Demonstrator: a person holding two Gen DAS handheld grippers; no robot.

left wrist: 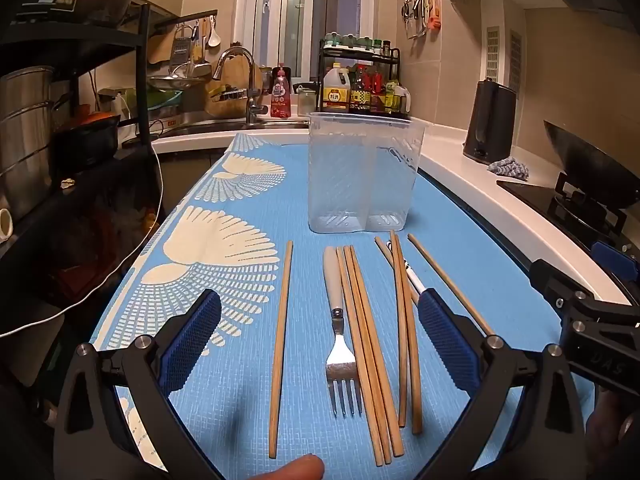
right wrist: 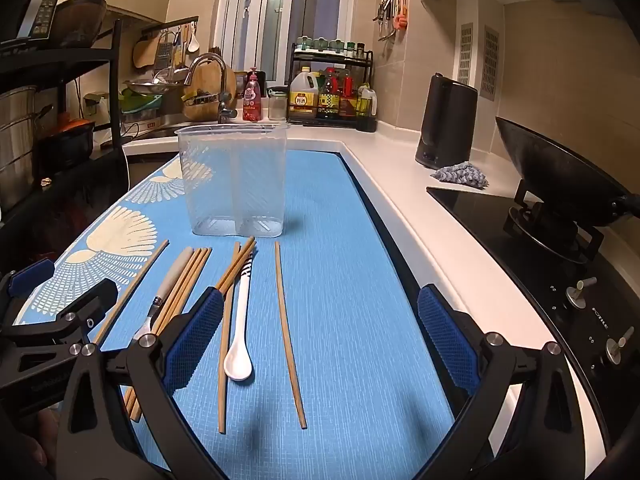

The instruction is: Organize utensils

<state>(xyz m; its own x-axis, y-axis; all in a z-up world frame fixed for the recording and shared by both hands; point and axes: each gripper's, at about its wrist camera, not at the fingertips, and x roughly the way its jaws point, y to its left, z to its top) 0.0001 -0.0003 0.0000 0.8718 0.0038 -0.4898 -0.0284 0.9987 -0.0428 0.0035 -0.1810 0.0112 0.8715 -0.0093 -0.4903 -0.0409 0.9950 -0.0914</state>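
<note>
A clear plastic two-compartment holder [left wrist: 362, 172] [right wrist: 234, 180] stands empty on the blue mat [left wrist: 240, 360] [right wrist: 352, 280]. In front of it lie several wooden chopsticks [left wrist: 370, 352] [right wrist: 289, 332], a fork [left wrist: 340, 356] with a grey handle, and a white spoon [right wrist: 240, 336]. My left gripper [left wrist: 320, 344] is open above the fork and chopsticks, holding nothing. My right gripper [right wrist: 320, 336] is open above the spoon and a lone chopstick, holding nothing.
A white counter [right wrist: 404, 184] runs along the mat's right side, with a black kettle [right wrist: 446, 120], a grey cloth [right wrist: 462, 174] and a stove with a wok [right wrist: 560, 176]. A sink with a faucet [left wrist: 244, 80] and a condiment rack [left wrist: 362, 80] stand behind.
</note>
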